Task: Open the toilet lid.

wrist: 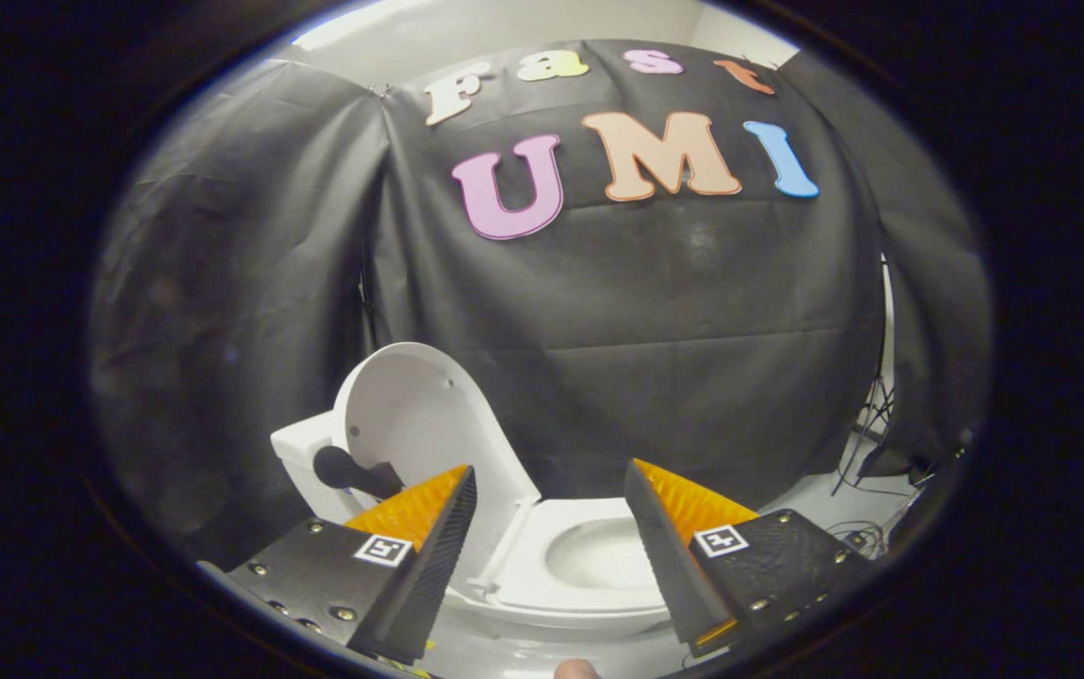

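- From my seat, the toilet lid [419,415] stands raised, tipped back to the left against the tank [301,453], so I judge the opening done or nearly done.
- I hold the gripper [551,514] with its 2 fingers spread wide and nothing between them; they grip nothing and touch nothing I can see. That makes sense if the lid now rests on its own and needs no support.
- The lid lies just beyond the left finger, and that finger's tip overlaps the lid's lower edge in my view; I judge them apart, though the fisheye makes depth hard to read.
- The seat [527,566] is down on the bowl [603,556], which sits between and beyond the 2 fingers, with the hinge on the left where lid meets seat.
- A dark rounded shape [343,469] lies against the tank just left of the lid; it is possibly a shadow or a fitting, and I cannot tell which.
- Far to the right, cables [848,538] and a stand's legs [867,429] sit on the floor, well apart from the toilet, so they pose no snag here.
- My next concern would be drawing back without the left finger clipping the lid and tipping it forward.
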The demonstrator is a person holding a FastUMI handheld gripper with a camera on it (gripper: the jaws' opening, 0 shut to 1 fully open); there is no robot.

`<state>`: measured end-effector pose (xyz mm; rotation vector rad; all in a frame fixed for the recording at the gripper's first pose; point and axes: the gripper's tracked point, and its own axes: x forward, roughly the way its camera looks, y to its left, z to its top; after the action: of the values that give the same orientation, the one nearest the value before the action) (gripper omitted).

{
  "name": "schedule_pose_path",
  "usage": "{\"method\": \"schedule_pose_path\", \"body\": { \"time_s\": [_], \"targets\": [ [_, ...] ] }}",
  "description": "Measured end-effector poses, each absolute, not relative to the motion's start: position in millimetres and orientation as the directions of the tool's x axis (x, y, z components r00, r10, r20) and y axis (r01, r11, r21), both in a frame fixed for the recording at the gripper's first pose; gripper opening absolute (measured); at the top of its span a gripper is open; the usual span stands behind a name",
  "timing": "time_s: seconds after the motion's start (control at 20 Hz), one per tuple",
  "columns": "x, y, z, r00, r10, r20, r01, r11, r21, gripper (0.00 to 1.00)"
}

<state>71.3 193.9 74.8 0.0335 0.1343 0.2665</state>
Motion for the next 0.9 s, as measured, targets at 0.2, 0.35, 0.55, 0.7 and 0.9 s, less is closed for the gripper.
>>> {"method": "schedule_pose_path", "body": {
  "time_s": [0.2, 0.35, 0.55, 0.7, 0.9],
  "targets": [
    [64.1, 158.9, 82.4, 0.966, 0.238, -0.100, -0.235, 0.971, 0.040, 0.93],
    [59.7, 130.4, 73.4, 0.971, 0.211, -0.108, -0.211, 0.977, 0.014, 0.93],
    [54.2, 95.1, 66.0, 0.979, 0.168, -0.118, -0.172, 0.985, -0.023, 0.93],
    [51.9, 75.6, 62.0, 0.983, 0.142, -0.118, -0.147, 0.988, -0.036, 0.93],
    [57.5, 66.1, 53.8, 0.985, 0.126, -0.121, -0.130, 0.991, -0.026, 0.93]
  ]
}}
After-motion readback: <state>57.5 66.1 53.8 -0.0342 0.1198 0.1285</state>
